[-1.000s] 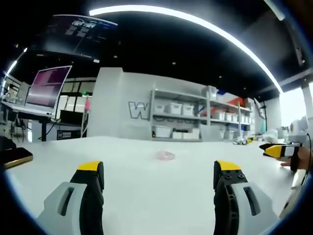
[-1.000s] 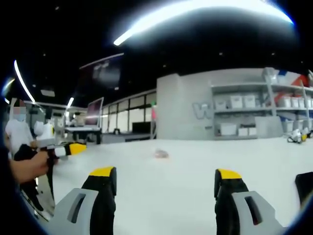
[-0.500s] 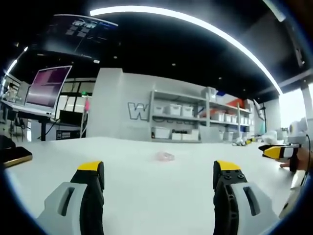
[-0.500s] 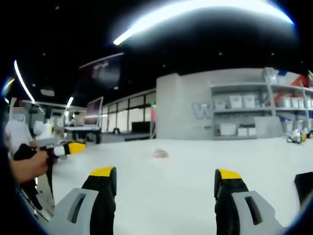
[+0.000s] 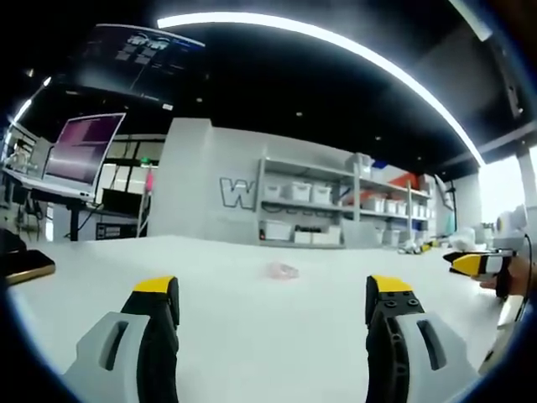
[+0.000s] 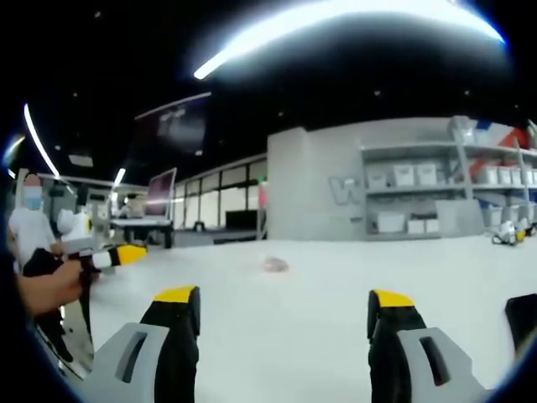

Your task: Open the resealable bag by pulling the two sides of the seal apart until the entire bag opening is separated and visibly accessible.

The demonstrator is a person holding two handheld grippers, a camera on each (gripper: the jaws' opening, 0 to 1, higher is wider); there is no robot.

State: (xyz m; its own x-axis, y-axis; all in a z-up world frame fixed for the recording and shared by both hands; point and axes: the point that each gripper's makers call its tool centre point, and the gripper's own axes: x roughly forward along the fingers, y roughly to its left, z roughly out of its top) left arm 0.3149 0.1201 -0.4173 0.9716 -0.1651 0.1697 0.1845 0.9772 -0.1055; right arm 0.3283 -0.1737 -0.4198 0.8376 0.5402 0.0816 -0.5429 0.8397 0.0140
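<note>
A white table [image 5: 252, 336] is stretching toward grey shelving [image 5: 336, 206] holding white bins. The left gripper [image 5: 273, 294] is hovering with jaws spread wide, gripping nothing; the right gripper [image 6: 284, 304] is doing likewise. The small clear resealable bag [image 5: 283, 269] is lying flat ahead, between and beyond both pairs of jaws.

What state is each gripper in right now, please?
Left gripper: open, jaws wide apart, holding nothing; the resealable bag lies ahead on the table.
Right gripper: open, jaws wide apart, holding nothing.
</note>
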